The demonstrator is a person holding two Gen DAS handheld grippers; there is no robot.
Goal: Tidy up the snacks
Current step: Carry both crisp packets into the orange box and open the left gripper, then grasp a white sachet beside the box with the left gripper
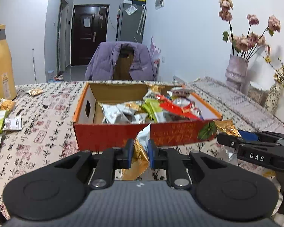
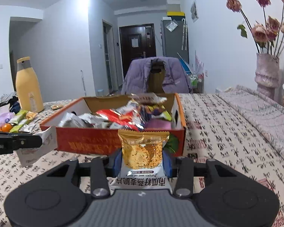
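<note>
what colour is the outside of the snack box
Red with gold lettering and an orange rim, on the snack box; clearest in the right wrist view.

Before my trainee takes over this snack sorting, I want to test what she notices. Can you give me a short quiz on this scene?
1. True or false: both claws hold a snack packet.
2. What colour is the outside of the box?
3. Where do the loose packets lie? A) on the chair B) on the table beside the yellow bottle C) on the floor

Key
1. True: the left claw and the right claw are each shut on a gold packet.
2. Red, with an orange rim.
3. B, near the bottle.
</note>
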